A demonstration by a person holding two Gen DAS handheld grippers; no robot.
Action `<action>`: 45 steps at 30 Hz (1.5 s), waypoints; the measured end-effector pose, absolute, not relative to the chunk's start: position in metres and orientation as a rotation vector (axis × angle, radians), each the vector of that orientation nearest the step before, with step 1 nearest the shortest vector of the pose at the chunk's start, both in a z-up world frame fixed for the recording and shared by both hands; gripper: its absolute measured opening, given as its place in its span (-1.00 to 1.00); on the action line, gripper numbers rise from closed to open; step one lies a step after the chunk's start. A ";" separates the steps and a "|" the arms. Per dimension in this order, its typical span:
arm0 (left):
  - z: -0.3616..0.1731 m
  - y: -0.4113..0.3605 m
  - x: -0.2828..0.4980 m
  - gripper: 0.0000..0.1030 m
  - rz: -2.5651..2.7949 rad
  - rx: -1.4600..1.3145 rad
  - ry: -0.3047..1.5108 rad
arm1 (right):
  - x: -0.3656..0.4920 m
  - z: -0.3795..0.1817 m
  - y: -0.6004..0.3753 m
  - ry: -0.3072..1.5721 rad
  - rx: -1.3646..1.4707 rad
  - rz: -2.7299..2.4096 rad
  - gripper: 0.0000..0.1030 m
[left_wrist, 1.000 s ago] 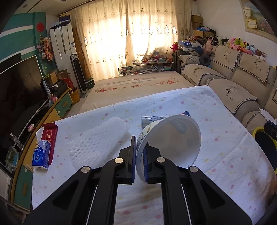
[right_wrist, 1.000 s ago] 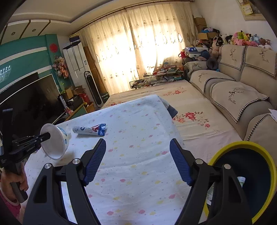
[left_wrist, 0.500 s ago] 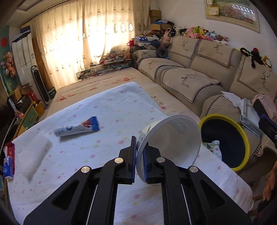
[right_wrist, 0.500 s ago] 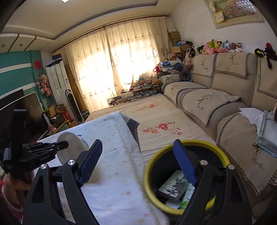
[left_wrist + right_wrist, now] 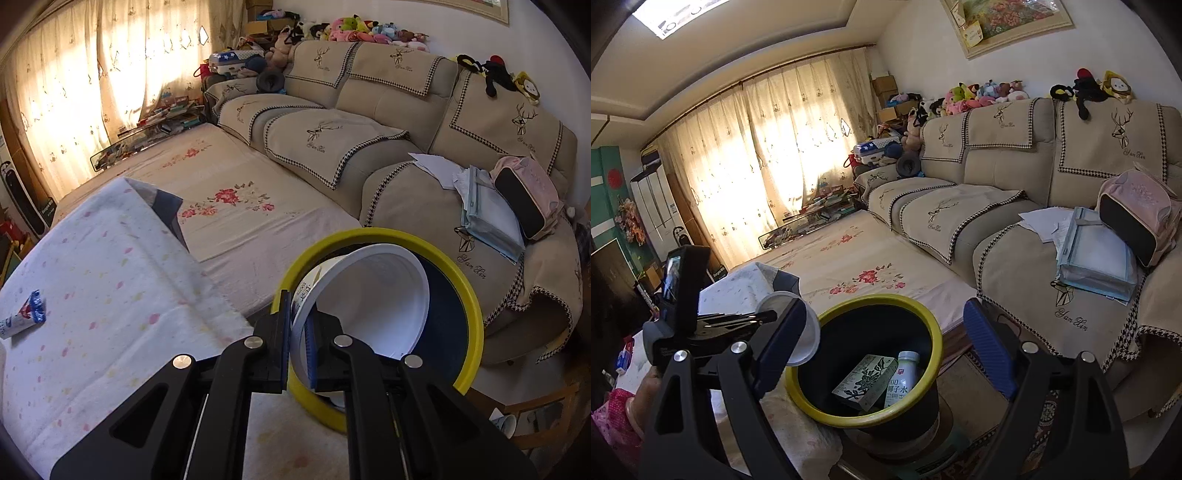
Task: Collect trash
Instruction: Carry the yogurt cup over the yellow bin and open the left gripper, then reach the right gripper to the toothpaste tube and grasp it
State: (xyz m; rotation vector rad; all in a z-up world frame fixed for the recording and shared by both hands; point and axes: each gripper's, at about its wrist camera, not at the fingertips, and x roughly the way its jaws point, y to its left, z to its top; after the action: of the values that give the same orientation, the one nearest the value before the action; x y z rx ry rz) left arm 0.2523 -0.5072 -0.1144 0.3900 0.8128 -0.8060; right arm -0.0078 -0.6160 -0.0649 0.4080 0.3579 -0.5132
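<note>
Round white bowl (image 5: 369, 306), seemingly plastic, yellow-rimmed bin (image 5: 469, 295)

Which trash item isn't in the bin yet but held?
The white paper bowl, pinched by its rim in the left tongs over the bin; carton and bottle already lie inside.

Left of the left gripper (image 5: 297, 343), a table (image 5: 110, 295) under a white speckled cloth carries a toothpaste tube (image 5: 22, 317). A yellow-rimmed bin (image 5: 923, 332) stands on the floor between the right gripper's fingers.
</note>
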 end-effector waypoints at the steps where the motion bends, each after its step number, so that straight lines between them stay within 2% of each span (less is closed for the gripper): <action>1: -0.118 -0.516 0.253 -0.85 -0.806 0.392 0.827 | -0.010 -0.065 -0.618 0.355 0.410 -0.515 0.60; 3: -0.125 -0.534 0.259 -0.77 -0.806 0.390 0.862 | -0.012 -0.065 -0.620 0.348 0.416 -0.515 0.60; 4: -0.130 -0.540 0.261 -0.63 -0.802 0.394 0.877 | -0.010 -0.063 -0.618 0.346 0.417 -0.516 0.60; 5: -0.132 -0.542 0.263 -0.15 -0.801 0.397 0.892 | -0.011 -0.062 -0.618 0.343 0.416 -0.516 0.60; 6: -0.133 -0.542 0.265 0.16 -0.802 0.383 0.899 | -0.010 -0.061 -0.618 0.341 0.414 -0.518 0.60; 13: -0.105 -0.474 0.269 0.19 -0.783 0.284 0.816 | 0.002 -0.065 -0.613 0.369 0.420 -0.496 0.60; 15: -0.090 -0.434 0.269 0.29 -0.755 0.238 0.773 | 0.011 -0.067 -0.607 0.381 0.422 -0.465 0.60; 24: -0.043 -0.216 0.262 0.42 -0.477 0.060 0.550 | 0.079 -0.045 -0.551 0.380 0.369 -0.258 0.60; 27: -0.041 -0.150 0.257 0.50 -0.358 0.026 0.487 | 0.114 -0.035 -0.525 0.387 0.364 -0.156 0.61; 33: -0.059 -0.048 0.272 0.52 -0.092 -0.031 0.436 | 0.186 -0.023 -0.478 0.438 0.339 0.000 0.61; 37: -0.075 -0.015 0.286 0.52 -0.034 -0.076 0.472 | 0.233 -0.023 -0.442 0.495 0.256 0.081 0.61; 45: -0.086 -0.015 0.285 0.56 -0.049 -0.097 0.502 | 0.307 -0.061 -0.368 0.613 0.007 0.329 0.61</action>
State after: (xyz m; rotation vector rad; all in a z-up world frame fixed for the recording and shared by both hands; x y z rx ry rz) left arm 0.2851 -0.0146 -0.0861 -0.0974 0.5020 -0.0494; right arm 0.3071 -0.3680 -0.0612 0.0067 0.6134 0.3285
